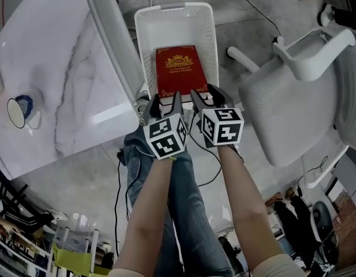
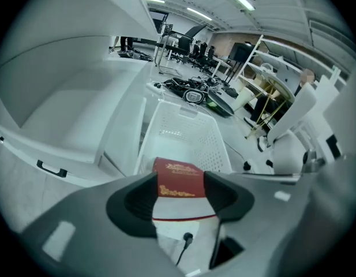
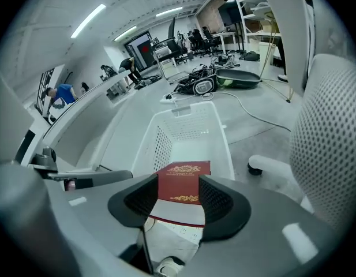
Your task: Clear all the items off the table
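Although the red box (image 1: 179, 68) shows in the gap of both gripper views, neither tool holds it. The left gripper (image 2: 180, 196) and the right gripper (image 3: 172, 199) each have their jaws apart, with the pads touching nothing. The box lies flat in the white basket (image 1: 173, 8), just below and ahead of both sets of fingertips, so I judge that item dealt with. It looks stiff, flat-sided and fairly weighty, with a smooth printed lid that would probably slide under a light pinch. If it needed shifting, the hold would be across its thickness, one pad on the lid and one under the base, near the middle of a side so it does not swing.

What remains for the task sits on the table (image 1: 62, 68), well off to the left of the left gripper. It is a small round thing with something blue against it, most likely a cup (image 1: 19, 111), though it is too small in the head view to be sure. I judge it light, rigid and breakable, with a slick wall. One pad inside the rim and one outside looks safer than spanning its whole width, and the left gripper is the nearer tool.
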### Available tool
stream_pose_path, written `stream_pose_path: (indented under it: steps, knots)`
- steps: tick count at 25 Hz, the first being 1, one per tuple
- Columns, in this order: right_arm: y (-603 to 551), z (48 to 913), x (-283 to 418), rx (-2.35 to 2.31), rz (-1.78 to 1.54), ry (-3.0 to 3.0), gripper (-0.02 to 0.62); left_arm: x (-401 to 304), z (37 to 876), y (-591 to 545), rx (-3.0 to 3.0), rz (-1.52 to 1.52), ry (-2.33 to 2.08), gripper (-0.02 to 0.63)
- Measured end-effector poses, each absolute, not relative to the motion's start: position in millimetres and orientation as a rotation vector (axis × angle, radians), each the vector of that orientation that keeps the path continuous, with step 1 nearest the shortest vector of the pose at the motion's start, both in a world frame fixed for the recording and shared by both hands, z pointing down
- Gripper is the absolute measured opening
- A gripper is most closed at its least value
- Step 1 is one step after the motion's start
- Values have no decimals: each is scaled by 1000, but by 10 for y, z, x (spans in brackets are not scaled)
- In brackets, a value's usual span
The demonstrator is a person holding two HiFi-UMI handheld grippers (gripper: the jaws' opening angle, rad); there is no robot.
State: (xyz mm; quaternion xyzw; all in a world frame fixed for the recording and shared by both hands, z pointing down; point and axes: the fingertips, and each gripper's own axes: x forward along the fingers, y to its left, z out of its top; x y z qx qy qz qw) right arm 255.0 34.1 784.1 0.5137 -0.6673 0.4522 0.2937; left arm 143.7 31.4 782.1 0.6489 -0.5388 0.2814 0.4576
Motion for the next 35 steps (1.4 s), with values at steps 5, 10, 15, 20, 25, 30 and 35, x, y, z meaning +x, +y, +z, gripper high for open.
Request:
stream_pose_path:
  steps: [5,10,15,20,25,30,35]
  knots:
    - [407,7526,2517,1394,1185,-1758,72,1431,7511,365,1606,680,-1312,196]
    - [510,7241,2492,1396,1167,-1740,-2,1469,7206,436,1629,684,-1302,87]
    - [588,6904,2424,1411,1158,-1754,-2,1450,6894,474,1640,676,-1311,17]
    - [656,6533,2415,1427,1141,-1768,-3,1479,6530,484,1657,649,-1306,11]
    - [724,6173,2413,1438,1114,-1783,-3,1461,6199,546,1663,649,-1305,11]
    - [775,5844,2343,1437,1093,-1808,-3,1396,5864,583,1683,636,-1306,9]
    - [808,5546,2254,1457,1089,-1833,-3,1326,5569,608,1700,615,-1314,9]
